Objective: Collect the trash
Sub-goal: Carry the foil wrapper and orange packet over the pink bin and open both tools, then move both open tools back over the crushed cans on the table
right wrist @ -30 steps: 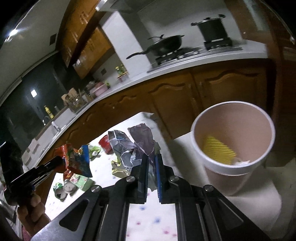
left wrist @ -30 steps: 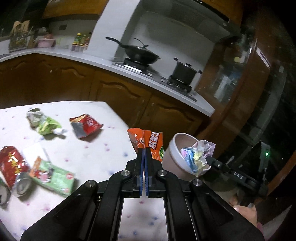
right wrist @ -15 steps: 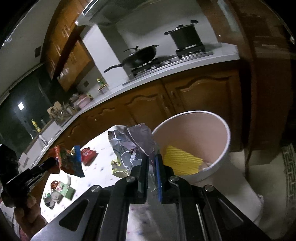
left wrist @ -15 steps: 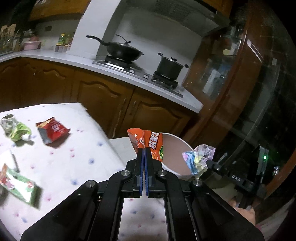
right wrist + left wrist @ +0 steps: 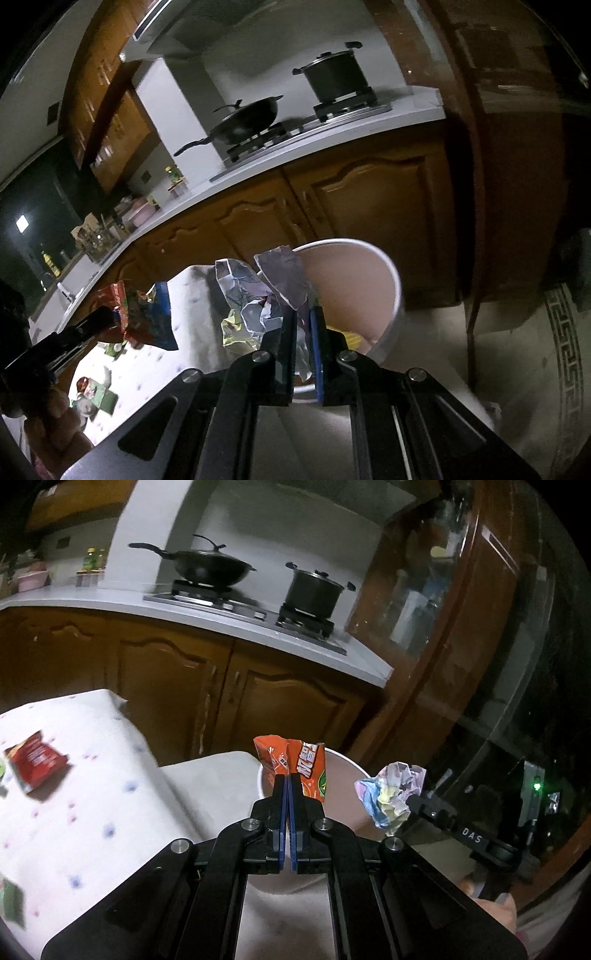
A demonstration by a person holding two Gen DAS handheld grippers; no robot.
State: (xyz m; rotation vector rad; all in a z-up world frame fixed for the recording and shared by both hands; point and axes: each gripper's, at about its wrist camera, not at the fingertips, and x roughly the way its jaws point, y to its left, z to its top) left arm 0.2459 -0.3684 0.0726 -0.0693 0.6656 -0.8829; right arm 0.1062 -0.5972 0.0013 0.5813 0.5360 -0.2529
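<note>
My left gripper (image 5: 288, 779) is shut on an orange snack wrapper (image 5: 295, 764), which stands up from the fingertips just before the near rim of the white bin (image 5: 347, 762). My right gripper (image 5: 304, 314) is shut on a crumpled ball of silvery, pastel-printed wrapper (image 5: 258, 295), held at the near rim of the bin (image 5: 391, 280). Something yellow (image 5: 349, 338) lies in the bin. From the left wrist view the right gripper (image 5: 406, 797) with its crumpled wrapper (image 5: 391, 794) shows beside the bin. From the right wrist view the left gripper (image 5: 114, 317) and its orange wrapper (image 5: 140, 317) show at the left.
A table with a white dotted cloth (image 5: 85, 812) carries a red wrapper (image 5: 35, 760) and more litter (image 5: 96, 395). Behind stand brown cabinets (image 5: 177, 686) under a counter with a wok (image 5: 210, 566) and a pot (image 5: 314, 590). A hand (image 5: 491, 912) is at the lower right.
Both grippers have swung from over the table toward the bin, which now sits right behind their fingertips. The table litter has slid off to the left. Both grips are unchanged.
</note>
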